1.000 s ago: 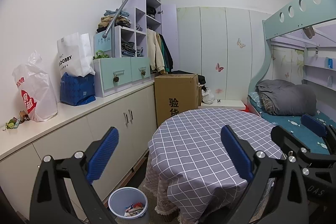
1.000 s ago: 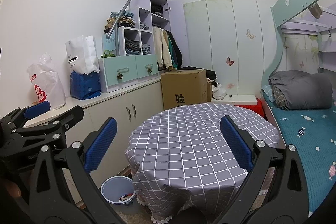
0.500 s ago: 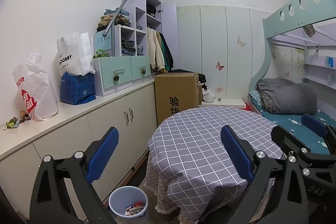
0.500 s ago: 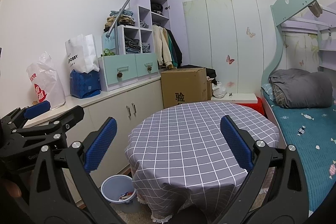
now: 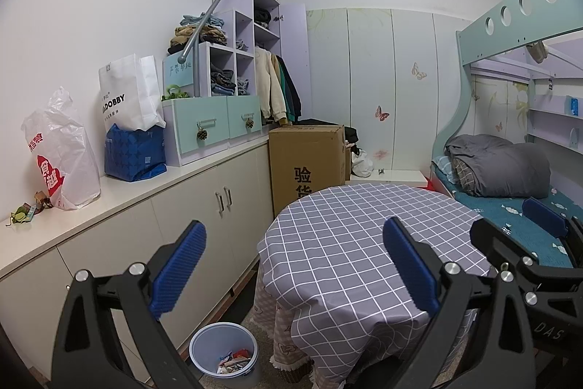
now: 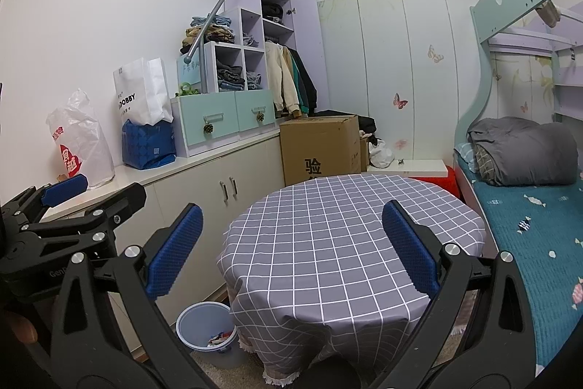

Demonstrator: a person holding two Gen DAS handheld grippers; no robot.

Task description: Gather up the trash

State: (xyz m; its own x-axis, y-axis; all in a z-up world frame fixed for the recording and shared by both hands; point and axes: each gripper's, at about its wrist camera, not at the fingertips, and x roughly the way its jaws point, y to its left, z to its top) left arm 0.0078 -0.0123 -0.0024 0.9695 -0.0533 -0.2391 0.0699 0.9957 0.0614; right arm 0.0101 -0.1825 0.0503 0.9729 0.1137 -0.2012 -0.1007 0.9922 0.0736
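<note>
The trash bin (image 5: 223, 347) is a small round pale blue bucket that stands upright on the floor, just beside the draped table (image 5: 349, 243) and near the cupboards. Inside lie crumpled colourful wrappers (image 5: 235, 360), low at its bottom.

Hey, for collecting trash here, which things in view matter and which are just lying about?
Matters for the job:
- waste bin, already holding wrappers
- small scraps on the counter
- left gripper and right gripper, both open and empty

Just lying about:
- white plastic bag
- blue bag
- cardboard box
- grey duvet
</note>
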